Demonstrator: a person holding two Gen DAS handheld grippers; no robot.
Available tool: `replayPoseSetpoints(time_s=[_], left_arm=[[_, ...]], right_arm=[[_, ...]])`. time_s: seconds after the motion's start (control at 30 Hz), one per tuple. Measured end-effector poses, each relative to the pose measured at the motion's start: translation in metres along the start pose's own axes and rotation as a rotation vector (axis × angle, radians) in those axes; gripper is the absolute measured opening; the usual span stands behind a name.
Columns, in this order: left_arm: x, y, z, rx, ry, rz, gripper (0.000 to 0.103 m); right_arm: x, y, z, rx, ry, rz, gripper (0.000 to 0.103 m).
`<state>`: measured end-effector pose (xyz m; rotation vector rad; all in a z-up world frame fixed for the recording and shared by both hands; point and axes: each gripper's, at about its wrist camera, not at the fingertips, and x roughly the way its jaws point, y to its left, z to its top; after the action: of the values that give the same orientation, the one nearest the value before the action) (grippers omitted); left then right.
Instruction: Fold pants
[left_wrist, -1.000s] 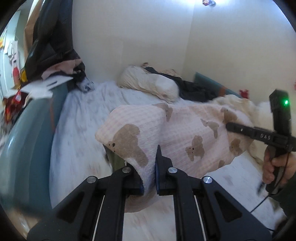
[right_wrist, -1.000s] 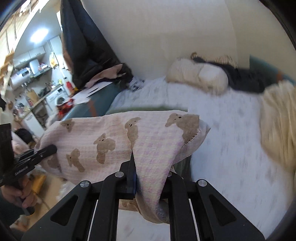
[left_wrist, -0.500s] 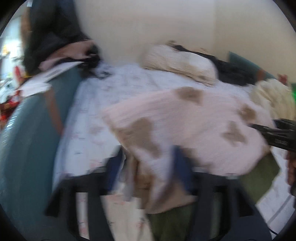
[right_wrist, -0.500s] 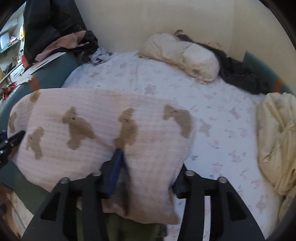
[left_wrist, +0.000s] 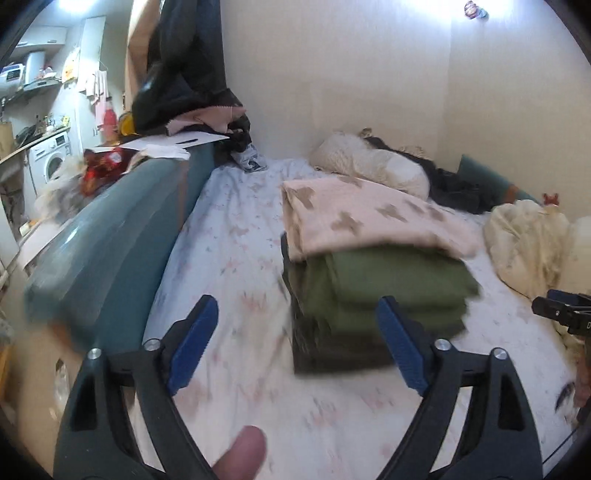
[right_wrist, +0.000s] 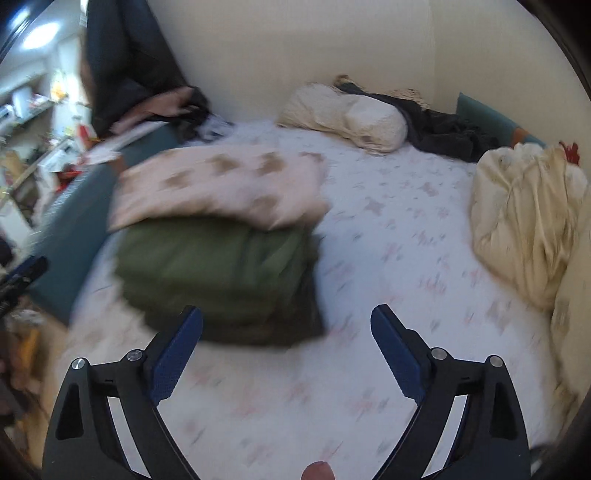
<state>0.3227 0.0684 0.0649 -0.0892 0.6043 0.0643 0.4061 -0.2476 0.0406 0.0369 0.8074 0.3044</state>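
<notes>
The pink bear-print pants (left_wrist: 365, 218) lie folded on a stack of folded dark green clothes (left_wrist: 388, 291) on the bed; both show in the right wrist view too, pants (right_wrist: 221, 184) over green stack (right_wrist: 218, 266). My left gripper (left_wrist: 297, 341) is open and empty, pulled back just short of the stack. My right gripper (right_wrist: 286, 347) is open and empty, near the stack's right front corner. The right gripper's tip (left_wrist: 561, 310) shows at the right edge of the left wrist view.
The bed sheet (right_wrist: 388, 240) is white with a small pink print. A cream pillow (right_wrist: 347, 114) and dark clothes (right_wrist: 443, 129) lie at the head. A cream blanket (right_wrist: 524, 218) is bunched at right. A teal bed rail (left_wrist: 122, 236) runs along the left.
Both grippers were shut on the pink pants and held them up. They have laid the pants on the green stack, opened, and pulled back.
</notes>
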Motion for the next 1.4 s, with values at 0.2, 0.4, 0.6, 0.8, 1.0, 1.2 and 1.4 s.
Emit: replayPoseSetpoints(time_s=[0.2,0.4,0.6,0.8,1.0,1.2,1.4], left_arm=[[-0.093,-0.024,-0.042,0.0,0.015,-0.043,0.103],[-0.174,-0.024,-0.095,0.008,0.062,-0.007,0.103],[-0.22,-0.021,-0.141,-0.001,0.07,-0.01,0.103],[-0.235,-0.026,-0.17,-0.022,0.072,-0.039,0.103],[-0.22,-0.034,-0.19,0.022,0.03,-0.008,0.103],[-0.197,-0.051,-0.193,0.129,0.021,0.075,0.102],[-0.197,-0.053,-0.193,0.13,0.0,0.074,0.102]], right_arm=[[-0.102,0.036,-0.074,0.089,-0.095,0.036,0.102],[-0.19,0.071,-0.143,0.085,-0.213,0.023,0.103],[-0.215,0.086,-0.204,0.071,-0.204,-0.016,0.103],[-0.221,0.094,-0.245,0.085,-0.212,-0.037,0.103],[-0.196,0.1,-0.272,0.014,-0.213,-0.103,0.103],[-0.178,0.103,-0.271,0.008,-0.247,-0.137,0.103],[-0.172,0.101,-0.269,0.0,-0.247,-0.142,0.103]])
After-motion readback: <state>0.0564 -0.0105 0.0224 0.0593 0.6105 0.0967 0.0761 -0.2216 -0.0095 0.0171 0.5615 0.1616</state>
